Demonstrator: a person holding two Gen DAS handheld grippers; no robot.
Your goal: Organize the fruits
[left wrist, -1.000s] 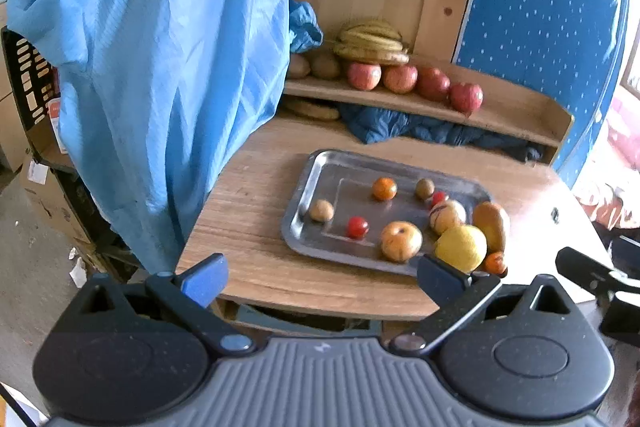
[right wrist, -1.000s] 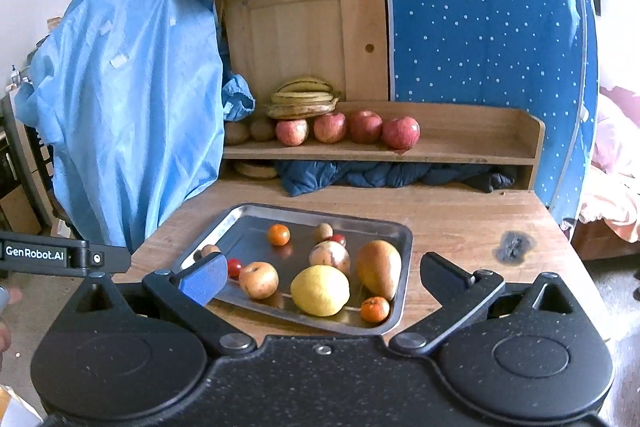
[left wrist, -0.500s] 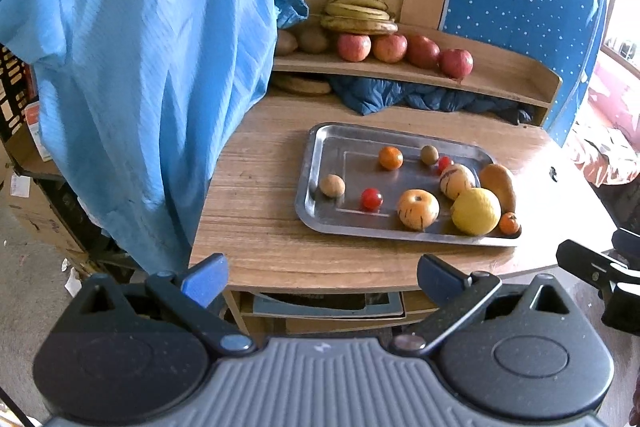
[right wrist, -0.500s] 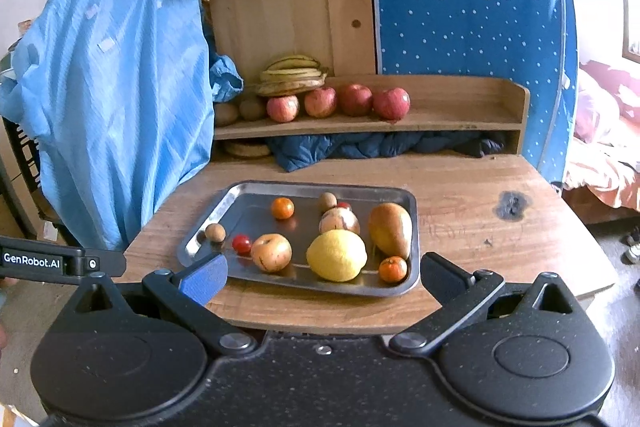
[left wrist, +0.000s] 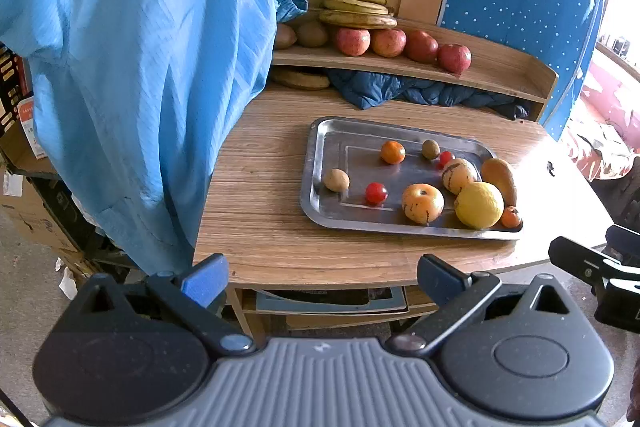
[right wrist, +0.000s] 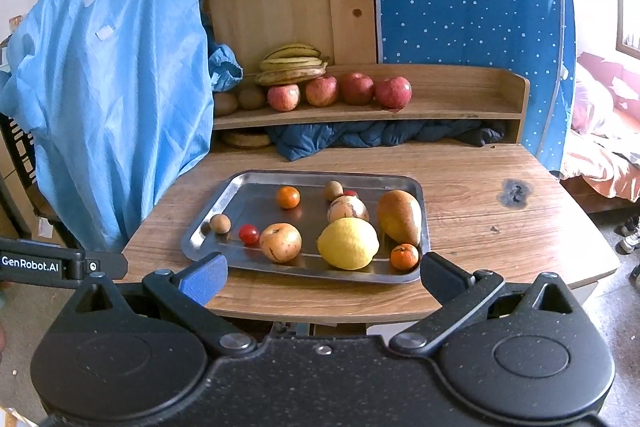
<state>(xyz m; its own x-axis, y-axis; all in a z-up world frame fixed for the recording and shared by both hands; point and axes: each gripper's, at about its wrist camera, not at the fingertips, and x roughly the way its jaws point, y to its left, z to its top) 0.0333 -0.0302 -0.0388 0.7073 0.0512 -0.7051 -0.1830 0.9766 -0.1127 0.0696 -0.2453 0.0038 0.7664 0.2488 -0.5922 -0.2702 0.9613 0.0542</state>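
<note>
Left gripper (left wrist: pixel 320 277) hangs wide open and empty, short of the table's front edge (left wrist: pixel 360 273). Right gripper (right wrist: pixel 324 277) is spread wide too, holding nothing, its fingertips level with the near rim of the metal tray (right wrist: pixel 304 273). On the tray: a lemon (right wrist: pixel 348 243), a pear (right wrist: pixel 400 217) and a small orange (right wrist: pixel 405 256) crowd its right end, while the left half lies mostly bare around a cherry tomato (right wrist: pixel 249 233). Bare wood runs right of the tray to the table's edge. Apples (right wrist: pixel 356 89) and bananas (right wrist: pixel 292 69) sit on the shelf (right wrist: pixel 460 107) behind.
</note>
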